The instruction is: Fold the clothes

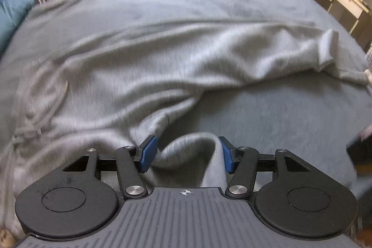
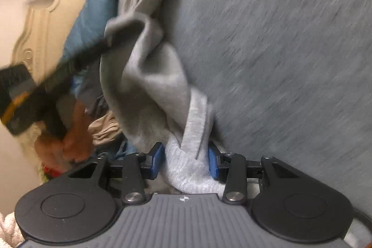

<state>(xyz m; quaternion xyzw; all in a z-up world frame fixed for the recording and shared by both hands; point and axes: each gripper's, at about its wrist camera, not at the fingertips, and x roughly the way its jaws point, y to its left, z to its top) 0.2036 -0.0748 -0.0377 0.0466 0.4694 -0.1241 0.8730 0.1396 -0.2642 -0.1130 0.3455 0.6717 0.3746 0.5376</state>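
Bunched grey fabric is being held between the blue pads (image 1: 148, 153) of the left gripper (image 1: 187, 153), whose jaws are standing about half apart around a rolled fold of the sweatpants (image 1: 144, 66); whether both pads are pressing on it cannot be told. Across the blue-grey bedspread (image 1: 267, 113) the rest of the garment is being stretched, one leg reaching far to the right. A ribbed cuff (image 2: 186, 169) is being clamped firmly by the right gripper (image 2: 186, 160), its jaws narrowed onto the cloth. Beside it, a hand (image 2: 69, 143) is being seen, blurred, on the other tool.
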